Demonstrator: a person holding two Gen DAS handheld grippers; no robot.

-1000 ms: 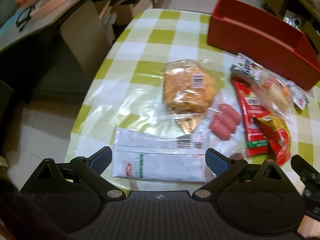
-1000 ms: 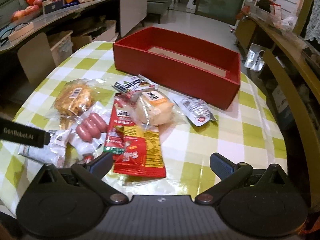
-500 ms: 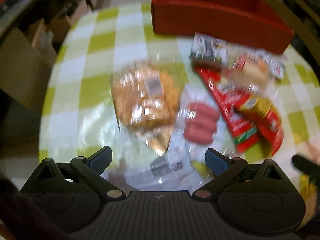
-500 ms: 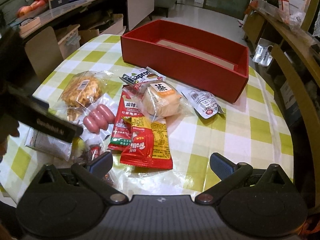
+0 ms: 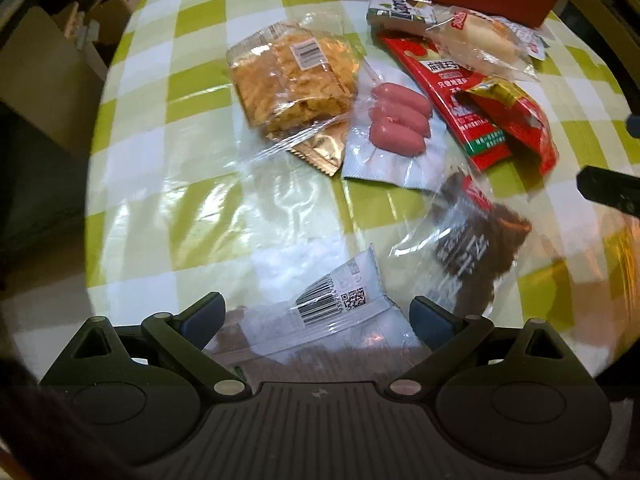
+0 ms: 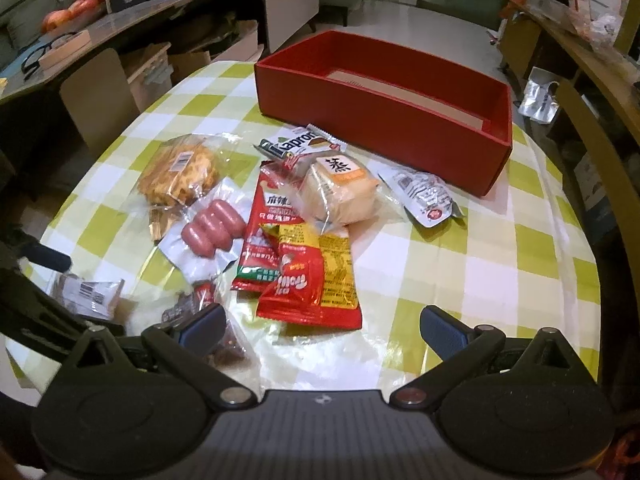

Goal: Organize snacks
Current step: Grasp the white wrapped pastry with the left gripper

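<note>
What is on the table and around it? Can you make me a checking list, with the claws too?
Surface: round table with a green-and-white checked cloth under shiny clear plastic.
Job's things: red box, looks empty; snacks lie loose in front of it: sausage pack, crispy snack bag, bun, two red packets, white packet, dark snack bag.
Clutter: nothing seen on the table besides the snacks.
Claws: left claw open around the white packet's end; right claw open, holding nothing.
Cables: nothing seen.
Surroundings: counter with oranges, cardboard boxes, wooden chair.
</note>
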